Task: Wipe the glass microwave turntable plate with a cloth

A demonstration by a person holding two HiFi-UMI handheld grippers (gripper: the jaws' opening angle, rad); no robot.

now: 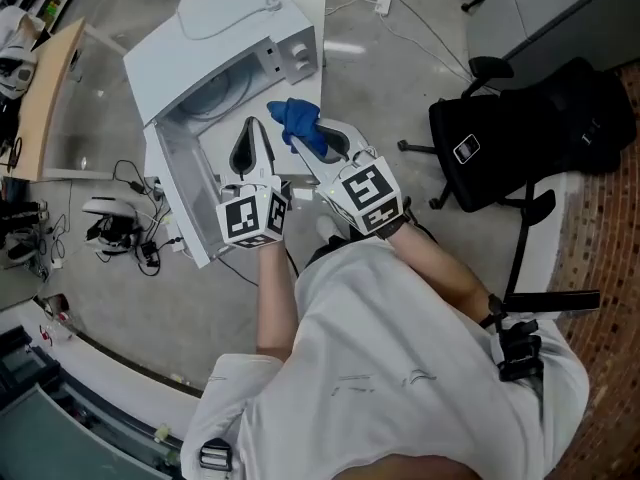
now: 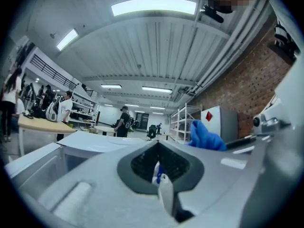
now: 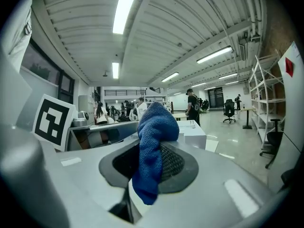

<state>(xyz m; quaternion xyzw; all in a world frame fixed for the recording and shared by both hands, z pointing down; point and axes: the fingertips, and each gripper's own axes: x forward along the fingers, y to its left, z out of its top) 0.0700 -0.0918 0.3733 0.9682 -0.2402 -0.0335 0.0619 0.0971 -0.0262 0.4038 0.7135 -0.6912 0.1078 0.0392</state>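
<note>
So it's a big workshop hall with a shiny grey concrete floor, strip lights on a ribbed ceiling and a brick wall along one side. The white microwave sits right in front of the person, though I can't tell what it's standing on. Its door hangs open on the left side, close beside the left gripper, so it's tight there. On the right there's bare floor between the microwave and a black office chair. A wooden table and a tangle of cables are off to the left, well apart from the action. Count: one microwave, one chair nearby, one blue cloth, two grippers side by side at the open cavity. The left one's jaws are pressed together with nothing in them. The right gripper is clamped on the cloth, which bunches up above the jaws. The pale curved rim inside the cavity looks like the glass plate, but it's faint
</note>
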